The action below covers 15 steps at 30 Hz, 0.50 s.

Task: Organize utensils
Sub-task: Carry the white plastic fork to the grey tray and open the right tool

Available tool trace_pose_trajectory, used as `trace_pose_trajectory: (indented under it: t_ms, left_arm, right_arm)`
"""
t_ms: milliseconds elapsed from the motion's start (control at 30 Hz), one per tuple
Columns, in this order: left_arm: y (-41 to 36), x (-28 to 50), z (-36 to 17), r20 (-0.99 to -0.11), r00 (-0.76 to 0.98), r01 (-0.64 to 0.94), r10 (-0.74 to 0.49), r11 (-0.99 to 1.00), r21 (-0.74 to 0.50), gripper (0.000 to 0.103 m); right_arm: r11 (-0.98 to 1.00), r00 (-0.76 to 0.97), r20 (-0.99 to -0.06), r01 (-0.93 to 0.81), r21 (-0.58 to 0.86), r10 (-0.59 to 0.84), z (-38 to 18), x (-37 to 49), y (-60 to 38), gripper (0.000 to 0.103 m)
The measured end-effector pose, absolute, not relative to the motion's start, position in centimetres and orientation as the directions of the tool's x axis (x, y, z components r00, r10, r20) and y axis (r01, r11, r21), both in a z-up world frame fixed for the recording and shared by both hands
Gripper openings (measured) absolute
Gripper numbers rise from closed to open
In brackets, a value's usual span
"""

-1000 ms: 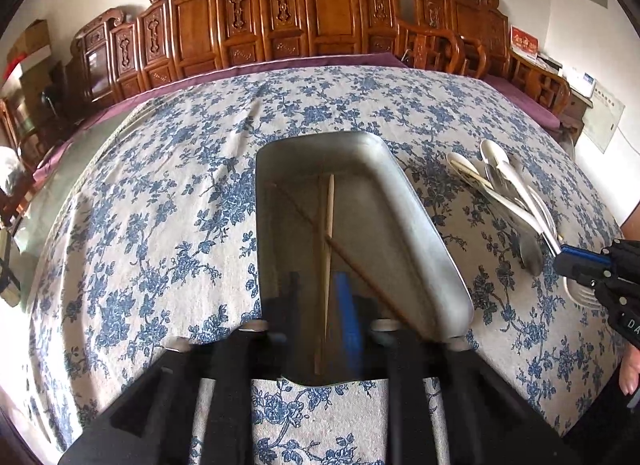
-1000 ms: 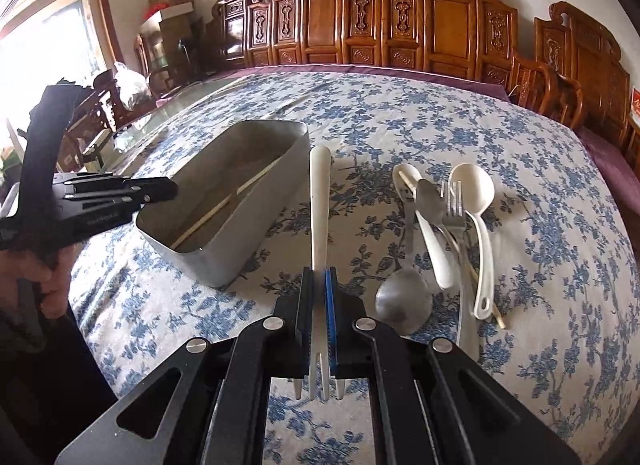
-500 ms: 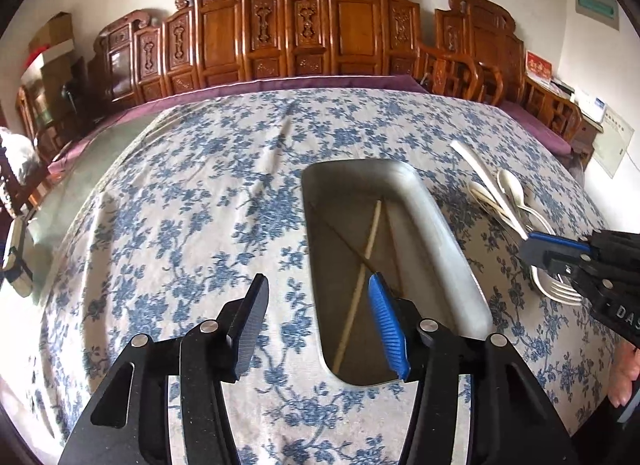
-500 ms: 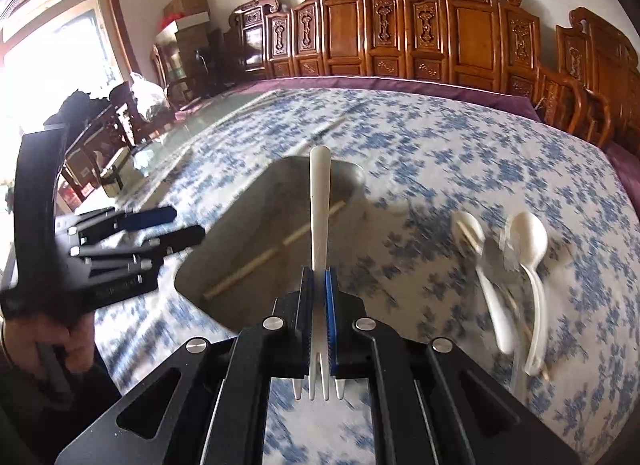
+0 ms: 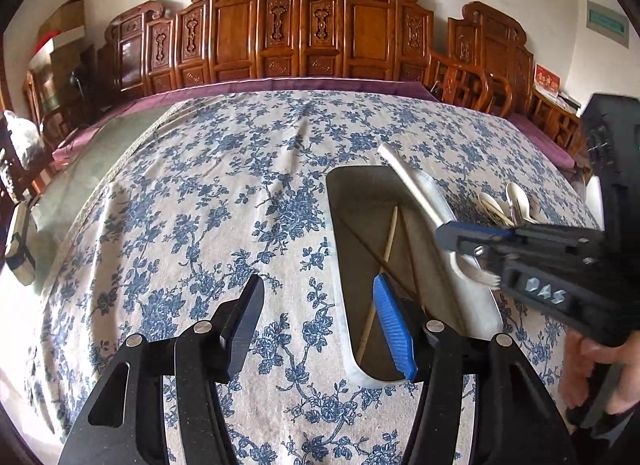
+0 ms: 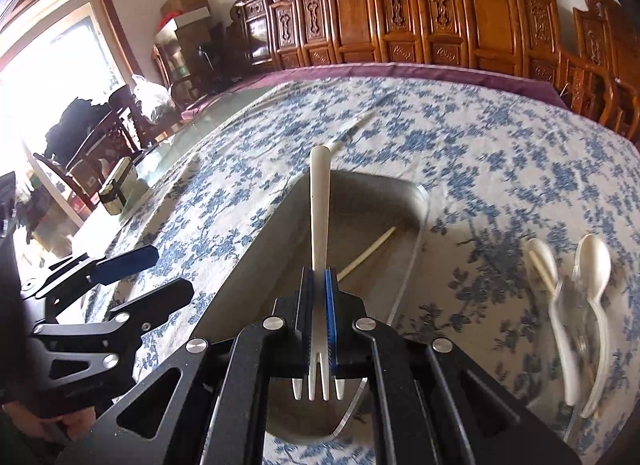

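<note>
Table: my work surface is a large table under a blue floral tablecloth [image 5: 224, 201]; the cloth shows creases, so a snagged tool could, I judge, drag whatever lies on it.
Tray: the metal tray [image 6: 416, 201] lies open on the cloth, directly below my right tool; if I knock its rim [image 5: 476, 289] it may slide or tip.
Left gripper: my left gripper [image 5: 318, 317] is spread wide and carries nothing, hovering near the tray's near end with its blue pad [image 5: 394, 329] over the opening. It sits close to where the fork would land, so a collision between my two tools is a risk.
Right gripper: my right gripper [image 6: 319, 329] is clamped on the white plastic fork [image 6: 319, 201], tines toward the camera, handle pointing out over the tray.
Fork risk: the handle looks to reach toward the tray's far wall; released crooked, it could catch the rim and end up half out.
Chopstick: a pale chopstick [image 6: 366, 253] lies slantwise inside the tray, with a darker stick [image 5: 372, 253] crossing it; the fork may land across them and rock.
Remaining utensils: white spoons [image 6: 592, 265] and other pieces lie heaped on the cloth beside the tray; they overlap, so picking one may disturb its neighbours.
</note>
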<state>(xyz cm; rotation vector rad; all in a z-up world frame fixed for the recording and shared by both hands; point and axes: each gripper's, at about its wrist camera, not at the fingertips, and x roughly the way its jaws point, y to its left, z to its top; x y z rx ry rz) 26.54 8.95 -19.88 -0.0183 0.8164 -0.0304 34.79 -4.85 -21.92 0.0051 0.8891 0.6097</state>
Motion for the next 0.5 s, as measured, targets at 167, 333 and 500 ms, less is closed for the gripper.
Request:
trace_pose_trajectory:
  t_ms: [167, 333, 500]
  left_arm:
    - [9.0, 26.6, -19.9, -0.729, 0.683, 0.018, -0.038, 0.999, -0.035, 0.054]
    - [9.0, 26.6, -19.9, -0.73, 0.682, 0.019, -0.04, 0.999, -0.037, 0.054]
    - [8.9, 26.6, -19.8, -0.731, 0.681, 0.019, -0.042, 0.999, -0.039, 0.054]
  right_arm:
    - [0.827, 0.443, -0.742, -0.497, 0.264, 0.503, -23.4, 34.8, -4.1, 0.007]
    - [0.824, 0.435, -0.744, -0.496, 0.272, 0.507, -23.8, 34.8, -4.3, 0.009]
    - [0.825, 0.454, -0.731, -0.5, 0.264, 0.509, -23.2, 34.4, -5.3, 0.009]
